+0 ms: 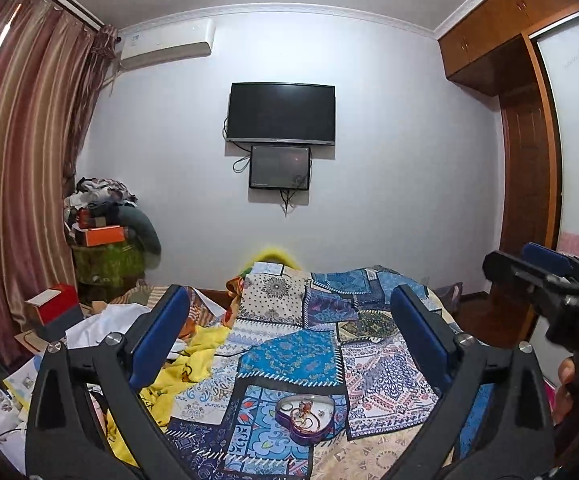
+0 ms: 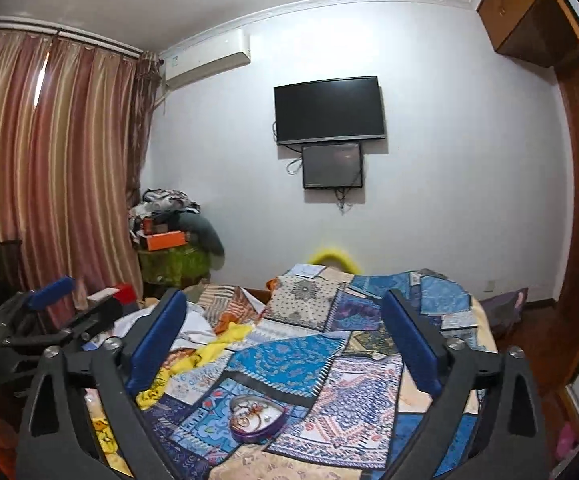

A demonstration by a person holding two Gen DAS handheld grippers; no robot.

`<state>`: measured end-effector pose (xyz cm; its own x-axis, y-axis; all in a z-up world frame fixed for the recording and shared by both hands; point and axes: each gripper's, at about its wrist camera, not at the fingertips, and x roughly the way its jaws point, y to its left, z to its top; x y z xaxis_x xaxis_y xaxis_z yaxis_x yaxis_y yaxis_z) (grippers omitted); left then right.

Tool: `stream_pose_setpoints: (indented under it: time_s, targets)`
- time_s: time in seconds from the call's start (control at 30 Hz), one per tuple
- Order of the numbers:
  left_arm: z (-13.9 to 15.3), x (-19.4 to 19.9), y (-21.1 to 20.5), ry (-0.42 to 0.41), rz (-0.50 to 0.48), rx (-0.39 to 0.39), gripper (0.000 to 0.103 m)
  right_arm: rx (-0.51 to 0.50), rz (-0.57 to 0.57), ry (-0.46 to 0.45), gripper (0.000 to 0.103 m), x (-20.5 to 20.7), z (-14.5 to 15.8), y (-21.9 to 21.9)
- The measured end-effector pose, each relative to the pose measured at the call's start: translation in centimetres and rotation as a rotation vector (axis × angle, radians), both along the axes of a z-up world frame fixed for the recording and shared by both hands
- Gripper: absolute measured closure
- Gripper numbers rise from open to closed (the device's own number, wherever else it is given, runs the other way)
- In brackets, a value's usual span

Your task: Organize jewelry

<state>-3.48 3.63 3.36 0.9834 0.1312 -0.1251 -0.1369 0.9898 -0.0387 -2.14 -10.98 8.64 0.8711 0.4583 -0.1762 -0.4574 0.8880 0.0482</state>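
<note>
A heart-shaped purple tin [image 1: 306, 419] of tangled metal jewelry [image 1: 308, 412] is set on the patchwork quilt [image 1: 289, 356]. Above it, both grippers' [image 1: 289, 330] [image 2: 285, 330] blue-padded fingers are held apart.

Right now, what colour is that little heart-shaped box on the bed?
Purple sides on the heart-shaped box; clearest in the left wrist view.

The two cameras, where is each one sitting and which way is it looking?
Left wrist: sits on the left gripper, facing along the bed toward the TV; its own open blue fingers show, with the right gripper at its right edge.
Right wrist: sits on the right gripper, facing the same wall; its open fingers show, left gripper at its left.
Shared: heart-shaped jewelry box on the patchwork quilt.
</note>
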Motion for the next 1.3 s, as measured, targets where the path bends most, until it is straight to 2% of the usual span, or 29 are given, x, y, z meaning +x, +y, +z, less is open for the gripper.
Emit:
stream_pose_setpoints:
  time_s: [0.27, 1.3]
  targets:
    - [-0.3, -0.4, -0.1, 0.012, -0.008, -0.014, 0.001, -0.054, -0.01, -0.015, 0.003, -1.5, -0.5, 0.1]
    - [-0.7, 0.1, 0.0, 0.032, -0.013, -0.031, 0.001, -0.053, -0.008, -0.012, 0.003, -2.4, -0.5, -0.4]
